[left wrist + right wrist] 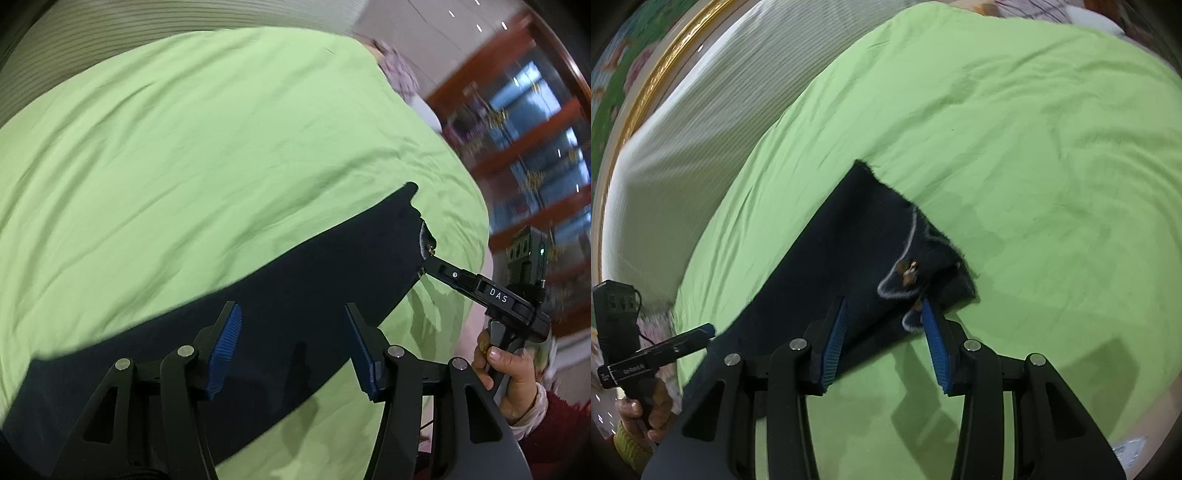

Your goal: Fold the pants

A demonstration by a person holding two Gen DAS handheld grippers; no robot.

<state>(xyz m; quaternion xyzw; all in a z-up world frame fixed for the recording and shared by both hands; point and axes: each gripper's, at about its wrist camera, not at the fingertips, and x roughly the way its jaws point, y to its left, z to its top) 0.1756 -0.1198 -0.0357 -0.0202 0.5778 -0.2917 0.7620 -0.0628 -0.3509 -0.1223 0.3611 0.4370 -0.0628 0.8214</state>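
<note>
The left gripper stands wide open over the dark pants, its blue pads spread apart with nothing between them. The right gripper is likewise wide open in its own camera; the pants run up between its fingers, and the waistband end with its pale stitched trim lies just beside the right-hand pad, though neither pad closes on the cloth.

Seen from the left wrist, the right gripper reaches in from the side with its tip at the far end of the pants (whether it touches the fabric cannot be told there), held by a hand in a red sleeve. From the right wrist, the left gripper shows at the left edge, near the pants' near end, in the other hand.

The pants lie flat as a long dark band across a light green bedsheet. Beyond the sheet is a ribbed pale headboard, and past the bed's far side wooden shelving with glass.
</note>
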